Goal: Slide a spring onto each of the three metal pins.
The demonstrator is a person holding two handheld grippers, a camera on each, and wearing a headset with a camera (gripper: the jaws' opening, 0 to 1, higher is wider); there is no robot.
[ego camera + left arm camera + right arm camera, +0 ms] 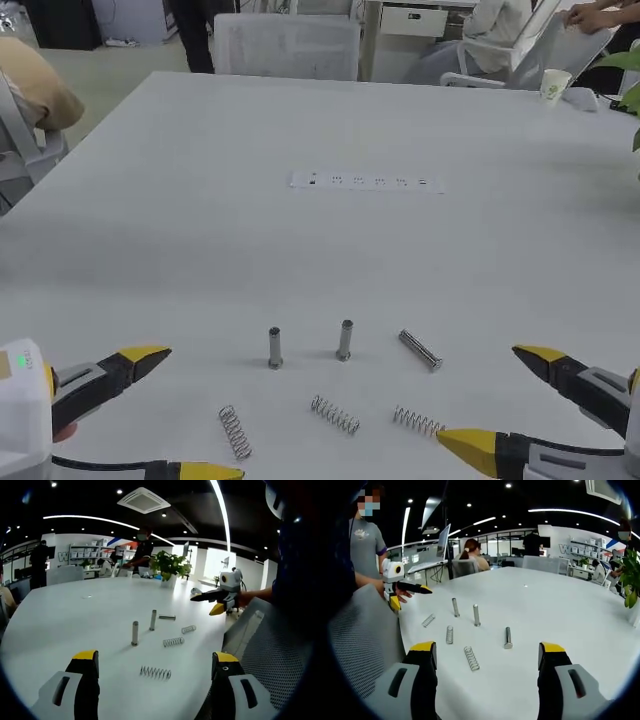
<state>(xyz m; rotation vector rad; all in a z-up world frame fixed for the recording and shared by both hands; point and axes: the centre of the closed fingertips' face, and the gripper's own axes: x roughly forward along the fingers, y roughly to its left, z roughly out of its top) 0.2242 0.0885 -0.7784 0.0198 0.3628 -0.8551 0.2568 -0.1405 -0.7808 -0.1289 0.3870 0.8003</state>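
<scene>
Two metal pins stand upright on the white table, one to the left of the other. A third pin lies on its side to their right. Three loose springs lie in a row nearer me: left, middle, right. My left gripper hovers open at the lower left, nothing between its jaws. My right gripper is open at the lower right, also holding nothing. The left gripper view has the nearest spring ahead of its own jaws. The right gripper view has a spring and the lying pin just ahead.
A white power strip lies flat at mid-table. A paper cup stands at the far right edge, with a potted plant nearby. Chairs and seated people ring the far side. A mesh chair back is close to me.
</scene>
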